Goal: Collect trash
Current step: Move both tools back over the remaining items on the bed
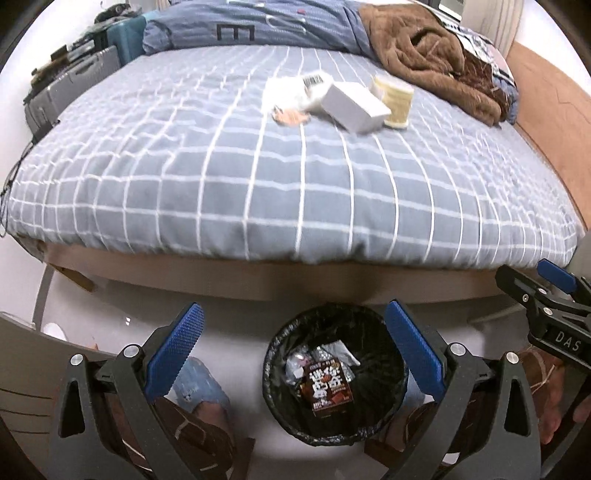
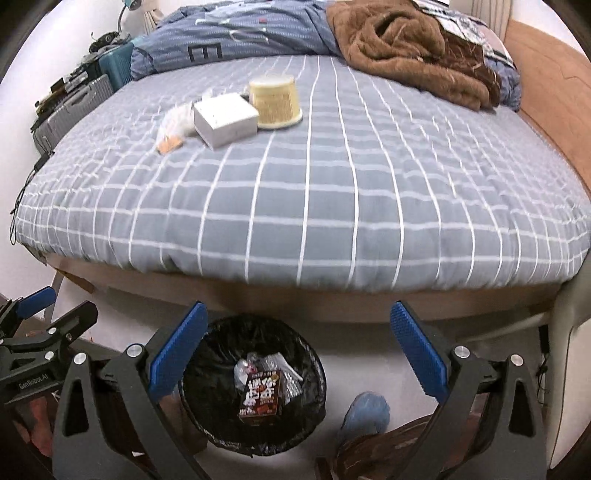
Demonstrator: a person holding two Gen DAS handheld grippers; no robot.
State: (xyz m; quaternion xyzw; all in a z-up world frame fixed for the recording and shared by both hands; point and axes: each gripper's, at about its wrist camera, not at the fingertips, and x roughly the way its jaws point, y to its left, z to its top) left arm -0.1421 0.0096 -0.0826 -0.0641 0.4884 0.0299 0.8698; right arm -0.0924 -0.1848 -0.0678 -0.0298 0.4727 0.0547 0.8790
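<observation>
A black-lined trash bin (image 1: 273, 384) (image 2: 199, 406) stands on the floor below the bed's edge, holding a brown drink carton (image 1: 327, 387) (image 2: 262, 395) and some wrappers. Far up on the bed lie a white box (image 1: 354, 105) (image 2: 225, 118), an upturned yellow paper cup (image 1: 395, 101) (image 2: 275, 101), a white plastic bag (image 1: 295, 92) (image 2: 177, 120) and an orange scrap (image 1: 291, 118) (image 2: 168, 144). My left gripper (image 1: 295, 354) hangs open just above the bin with nothing in it. Beside the bin, my right gripper (image 2: 299, 358) is open and holds nothing.
The bed (image 2: 332, 206) has a grey-blue checked sheet, with a brown blanket (image 2: 406, 48) and a blue duvet (image 1: 258, 26) at its head. Suitcases (image 1: 74, 85) stand along its left side. A person's knees and feet (image 1: 199, 387) flank the bin on the white floor.
</observation>
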